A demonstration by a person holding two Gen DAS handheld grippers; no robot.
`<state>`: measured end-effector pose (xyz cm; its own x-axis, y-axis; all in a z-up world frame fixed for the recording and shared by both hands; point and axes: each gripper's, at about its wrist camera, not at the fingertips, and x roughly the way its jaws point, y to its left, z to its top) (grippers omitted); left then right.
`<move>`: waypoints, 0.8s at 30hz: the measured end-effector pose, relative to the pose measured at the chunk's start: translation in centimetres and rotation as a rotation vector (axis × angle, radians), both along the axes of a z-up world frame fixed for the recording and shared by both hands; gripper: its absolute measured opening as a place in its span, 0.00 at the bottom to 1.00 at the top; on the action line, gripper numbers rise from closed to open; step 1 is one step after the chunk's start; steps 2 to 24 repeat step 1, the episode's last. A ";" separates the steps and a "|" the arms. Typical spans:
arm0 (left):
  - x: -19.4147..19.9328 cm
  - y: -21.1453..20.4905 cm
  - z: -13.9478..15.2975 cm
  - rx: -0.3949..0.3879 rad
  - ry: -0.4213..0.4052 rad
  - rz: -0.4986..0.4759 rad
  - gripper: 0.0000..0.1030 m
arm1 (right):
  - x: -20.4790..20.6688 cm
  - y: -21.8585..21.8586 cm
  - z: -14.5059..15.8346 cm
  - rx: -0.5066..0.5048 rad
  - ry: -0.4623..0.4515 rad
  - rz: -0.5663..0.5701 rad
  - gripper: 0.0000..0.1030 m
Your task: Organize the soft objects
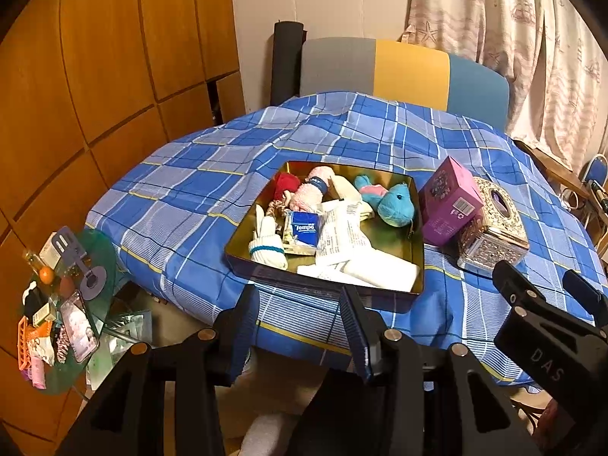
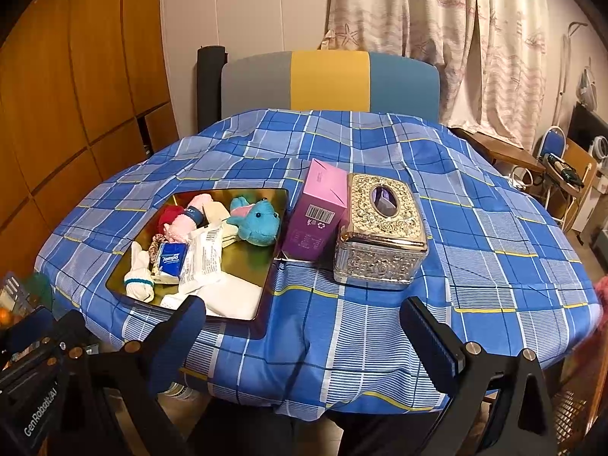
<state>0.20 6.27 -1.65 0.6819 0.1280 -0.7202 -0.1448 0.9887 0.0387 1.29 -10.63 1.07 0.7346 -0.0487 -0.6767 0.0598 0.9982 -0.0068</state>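
Your left gripper and right gripper hang unclenched and empty at the bottom of frame. Mid-frame, the tin tray holds the blue plush, socks and tissue pack. Reach carelessly and you could snag the loose checked tablecloth, dragging the purple box and ornate tissue box.

The left gripper hangs with jaws apart and nothing between them, just short of the gold tin on the blue plaid tablecloth. Inside the tin lie a blue plush toy, a Tempo tissue pack, a white sock — all jumbled together. A purple box stands beside it.
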 end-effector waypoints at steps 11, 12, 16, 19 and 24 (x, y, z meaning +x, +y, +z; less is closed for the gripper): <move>0.0 0.0 0.0 0.001 -0.001 0.000 0.43 | 0.0 0.0 0.0 0.001 0.000 0.000 1.00; 0.0 0.0 0.0 0.001 -0.001 0.000 0.43 | 0.0 0.0 0.0 0.001 0.000 0.000 1.00; 0.0 0.0 0.0 0.001 -0.001 0.000 0.43 | 0.0 0.0 0.0 0.001 0.000 0.000 1.00; 0.0 0.0 0.0 0.001 -0.001 0.000 0.43 | 0.0 0.0 0.0 0.001 0.000 0.000 1.00; 0.0 0.0 0.0 0.001 -0.001 0.000 0.43 | 0.0 0.0 0.0 0.001 0.000 0.000 1.00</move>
